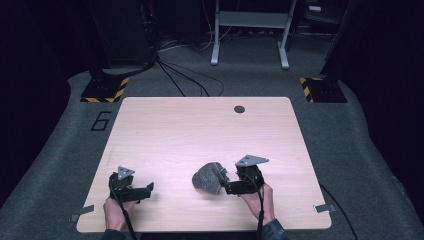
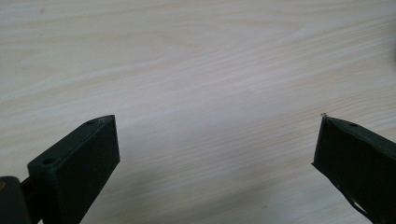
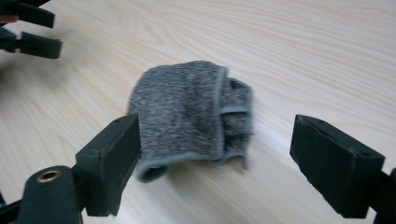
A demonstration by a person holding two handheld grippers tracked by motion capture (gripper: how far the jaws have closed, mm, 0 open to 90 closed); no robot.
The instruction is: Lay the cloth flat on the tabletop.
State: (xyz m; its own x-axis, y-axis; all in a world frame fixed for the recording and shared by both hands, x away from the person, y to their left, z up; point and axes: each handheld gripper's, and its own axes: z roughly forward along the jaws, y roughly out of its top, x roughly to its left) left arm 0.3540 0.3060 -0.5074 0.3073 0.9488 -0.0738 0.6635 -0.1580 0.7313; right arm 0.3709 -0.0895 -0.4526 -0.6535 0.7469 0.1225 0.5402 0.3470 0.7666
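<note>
Right gripper (image 3: 215,154): jaws spread wide, gripping nothing; a folded grey cloth (image 3: 191,112) lies on the bench (image 3: 327,56) just ahead of them, nearer the left jaw. Left gripper (image 2: 215,140): jaws likewise wide apart over bare wood, well apart from the cloth.

Table (image 1: 200,130): pale wood grain, smooth, faint sheen. Folded cloth (image 3: 191,112): grey, fuzzy nap, rolled hem smoother. My right tongs (image 3: 215,158) and left tongs (image 2: 217,149): matt black plastic by the look. Floor (image 1: 350,150): grey carpet, rough.
</note>
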